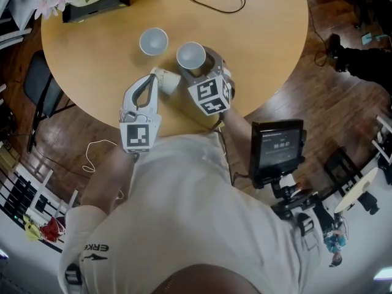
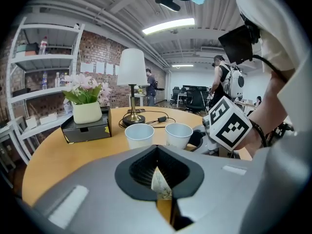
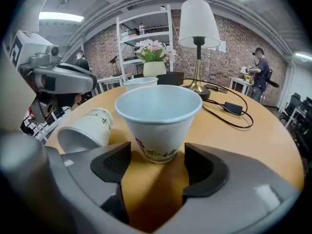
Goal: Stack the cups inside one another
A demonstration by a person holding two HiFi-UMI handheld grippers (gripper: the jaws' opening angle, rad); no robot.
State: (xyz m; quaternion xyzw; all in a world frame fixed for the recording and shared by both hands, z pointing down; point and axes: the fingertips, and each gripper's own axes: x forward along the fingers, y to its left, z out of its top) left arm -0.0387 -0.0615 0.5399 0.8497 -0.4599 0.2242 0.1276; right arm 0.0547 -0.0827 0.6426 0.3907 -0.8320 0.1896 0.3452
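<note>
Three paper cups sit on a round wooden counter (image 1: pixel 257 41), and none is inside another yet.

The left gripper (image 2: pixel 158 167) has its fingers pressed almost fully together. A thin cream sliver of printed cup wall is pinched between them. This belongs to the tipped cup (image 1: pixel 168 80), which lies on its side near the person's edge of the counter. Its mouth faces the right gripper's camera.

The right gripper (image 3: pixel 157 162) has its fingers (image 3: pixel 111 164) spread wide and holds nothing. An upright cup (image 3: pixel 158 116) stands in the gap between the finger tips, mouth up and empty. The pads appear to sit just beside its base rather than touching it.

From the head camera, the tipped cup lies at about 8 o'clock from this upright cup, close by. A third cup (image 1: pixel 153 40) stands upright and apart at about 10 o'clock, with neither gripper near it.

Further out, at the counter's 12 o'clock edge, a lamp (image 3: pixel 198 33) stands with a black cable (image 3: pixel 234 112) trailing beside it. A pot of pink flowers on a dark box (image 2: pixel 87 112) sits at about 10 o'clock.

The task looks to be at its very start. One cup is gripped and another is lined up between open fingers, but no nesting is done. Two insertions are likely left: the gripped cup needs turning upright and lowering into a standing one, and then the remaining cup must be joined to that pair.
</note>
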